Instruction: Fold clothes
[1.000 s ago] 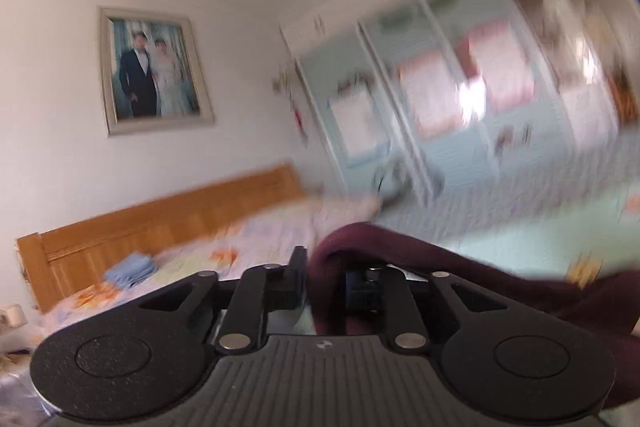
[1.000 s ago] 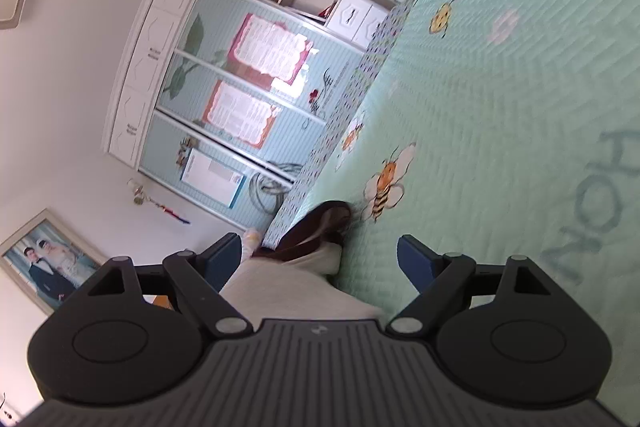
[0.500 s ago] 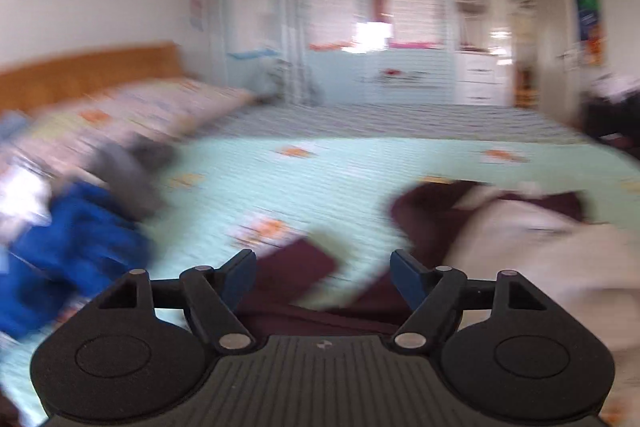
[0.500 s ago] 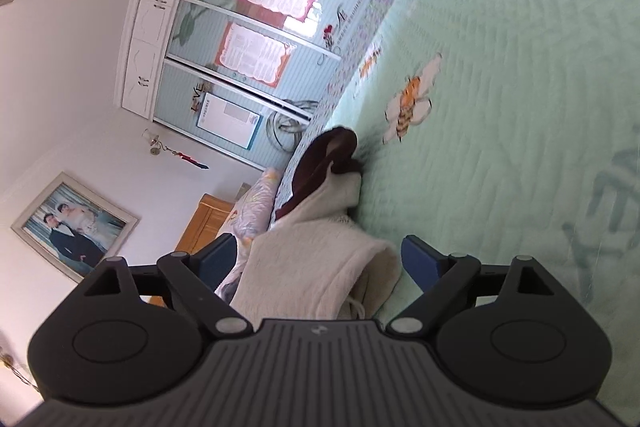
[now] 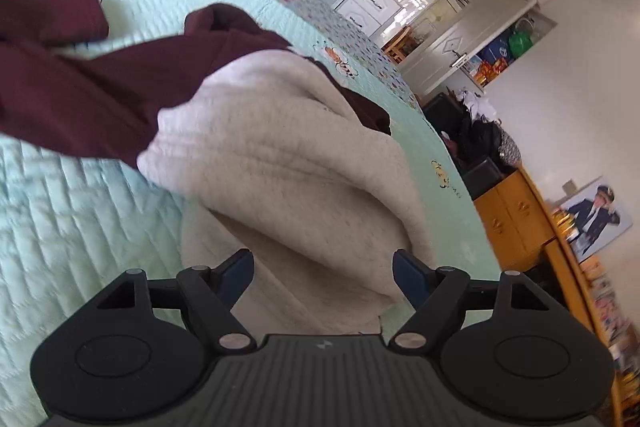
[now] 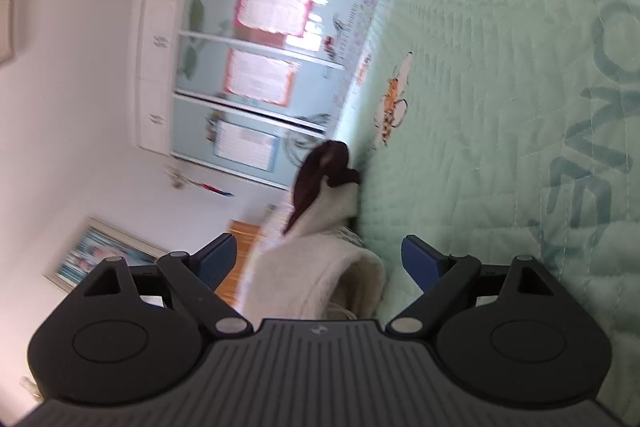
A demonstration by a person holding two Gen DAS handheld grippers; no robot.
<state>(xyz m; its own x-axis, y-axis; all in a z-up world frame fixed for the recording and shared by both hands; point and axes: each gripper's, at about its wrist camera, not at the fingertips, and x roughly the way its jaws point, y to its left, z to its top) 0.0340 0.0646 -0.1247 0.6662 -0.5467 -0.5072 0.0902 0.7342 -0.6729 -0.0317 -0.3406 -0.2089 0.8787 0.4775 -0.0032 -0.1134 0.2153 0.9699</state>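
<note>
The maroon fleece-lined garment [image 5: 256,131] lies on the bed [image 5: 80,227] before the left gripper [image 5: 322,273], whose jaws, just opened, stand apart, tilted down.

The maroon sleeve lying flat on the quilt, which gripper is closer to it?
Left. The left gripper hangs open over the garment's cream fleece lining, with the maroon sleeve just beyond. The right gripper is open at the garment's far end.

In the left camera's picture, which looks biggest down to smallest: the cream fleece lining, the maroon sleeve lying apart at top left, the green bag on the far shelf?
1. Cream fleece lining, by far the largest, though it lies nearest the camera.
2. Maroon sleeve.
3. Green bag, tiny, but far off, so its true size is unsure.
</note>
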